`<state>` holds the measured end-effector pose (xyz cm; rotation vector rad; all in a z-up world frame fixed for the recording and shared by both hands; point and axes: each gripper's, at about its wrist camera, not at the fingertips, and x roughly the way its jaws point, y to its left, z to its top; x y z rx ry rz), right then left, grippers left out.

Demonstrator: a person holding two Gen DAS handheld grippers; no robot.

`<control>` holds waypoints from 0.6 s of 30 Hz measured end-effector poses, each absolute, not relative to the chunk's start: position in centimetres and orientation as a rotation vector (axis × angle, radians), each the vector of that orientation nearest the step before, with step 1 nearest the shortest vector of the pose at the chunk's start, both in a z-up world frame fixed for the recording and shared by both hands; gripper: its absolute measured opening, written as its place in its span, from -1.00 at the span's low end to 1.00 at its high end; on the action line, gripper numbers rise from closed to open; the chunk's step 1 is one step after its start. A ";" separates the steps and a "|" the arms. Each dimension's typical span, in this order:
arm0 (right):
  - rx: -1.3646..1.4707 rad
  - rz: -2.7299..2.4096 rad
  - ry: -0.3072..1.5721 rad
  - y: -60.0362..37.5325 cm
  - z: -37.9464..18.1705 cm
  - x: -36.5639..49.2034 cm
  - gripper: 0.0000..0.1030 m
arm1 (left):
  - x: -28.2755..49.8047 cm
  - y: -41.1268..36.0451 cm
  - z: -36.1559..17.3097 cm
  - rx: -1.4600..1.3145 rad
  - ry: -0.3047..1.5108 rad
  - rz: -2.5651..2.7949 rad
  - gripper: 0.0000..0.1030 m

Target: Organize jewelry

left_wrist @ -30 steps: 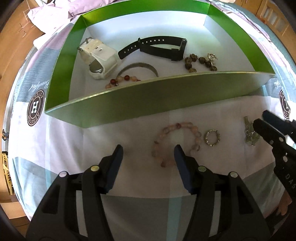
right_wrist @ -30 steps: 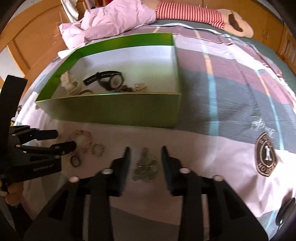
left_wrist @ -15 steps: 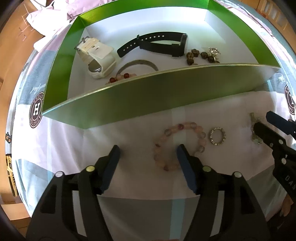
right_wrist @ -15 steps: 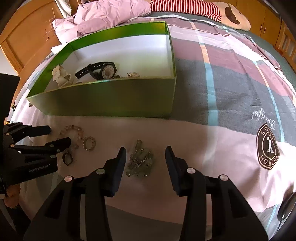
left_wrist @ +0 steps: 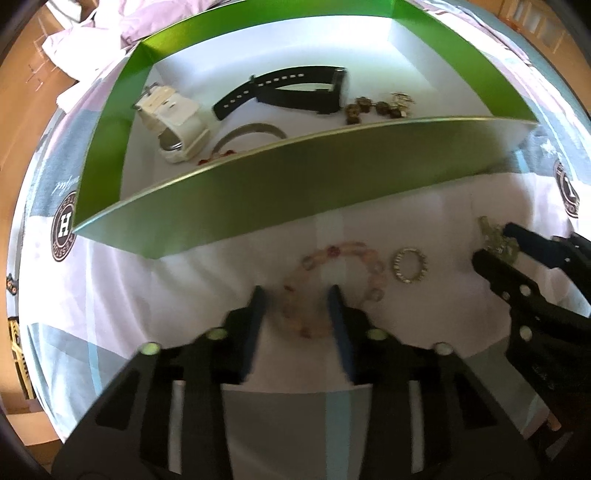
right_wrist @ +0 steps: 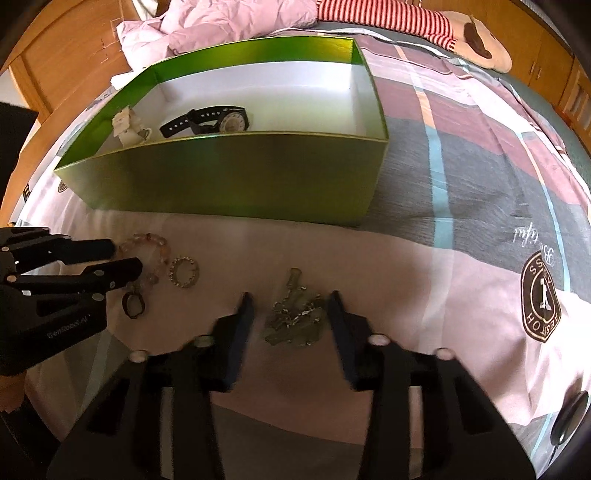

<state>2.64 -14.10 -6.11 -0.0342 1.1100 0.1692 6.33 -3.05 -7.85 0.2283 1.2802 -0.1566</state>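
Note:
A green box [left_wrist: 258, 206] [right_wrist: 236, 177] with a white floor lies on the bedspread and holds a white watch [left_wrist: 173, 118], a black watch [left_wrist: 295, 88], a metal bangle [left_wrist: 251, 131] and a dark bead bracelet [left_wrist: 373, 107]. In front of it lie a pink bead bracelet [left_wrist: 314, 328] [right_wrist: 155, 251], a small silver ring bracelet [left_wrist: 409, 266] [right_wrist: 183, 272], a black hair tie [right_wrist: 133, 303] and a silver-green chain piece [right_wrist: 293, 321] [left_wrist: 496, 238]. My left gripper [left_wrist: 295, 297] is open, its fingers astride the pink bracelet's left side. My right gripper [right_wrist: 291, 306] is open, astride the chain piece.
The bedspread [right_wrist: 480, 192] is plaid pink, grey and white with round crests [right_wrist: 541, 295]. A crumpled pink quilt [right_wrist: 221, 26] and a striped plush toy [right_wrist: 406, 18] lie behind the box. Wooden cabinets [right_wrist: 48, 59] surround the bed.
Both grippers have moved forward and down over their pieces. The left fingers have narrowed and now straddle the pink bracelet; the right fingers straddle the chain piece more closely.

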 end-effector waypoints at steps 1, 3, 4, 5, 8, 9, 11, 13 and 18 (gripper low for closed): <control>-0.038 0.171 1.107 -14.1 -6.1 2.6 -0.50 | 6.2 -3.2 -7.8 0.231 1.280 -0.159 -0.55; -0.037 0.180 1.101 -14.0 -6.0 2.5 -0.54 | 6.1 -3.4 -7.8 0.238 1.278 -0.162 -0.78; -0.037 0.183 1.096 -14.0 -5.9 2.5 -0.57 | 6.1 -3.4 -7.8 0.234 1.280 -0.167 -0.82; -0.037 0.184 1.090 -13.9 -5.8 2.5 -0.61 | 6.0 -3.5 -7.8 0.232 1.279 -0.166 -0.83; -0.033 0.190 1.060 -14.0 -5.1 2.4 -0.74 | 5.9 -3.5 -7.5 0.225 1.281 -0.170 -0.84; -0.030 0.190 1.051 -13.9 -4.9 2.4 -0.75 | 5.9 -3.4 -7.2 0.216 1.283 -0.174 -0.84; -0.016 0.191 1.020 -14.3 -4.1 2.3 -0.82 | 6.1 -2.6 -6.3 0.197 1.274 -0.183 -0.84; 0.007 0.193 0.988 -14.7 -3.3 2.2 -0.84 | 5.9 -2.2 -5.1 0.175 1.253 -0.194 -0.84; 0.032 0.177 0.937 -15.7 -1.7 2.0 -0.84 | 5.8 -1.0 -3.0 0.126 1.222 -0.203 -0.84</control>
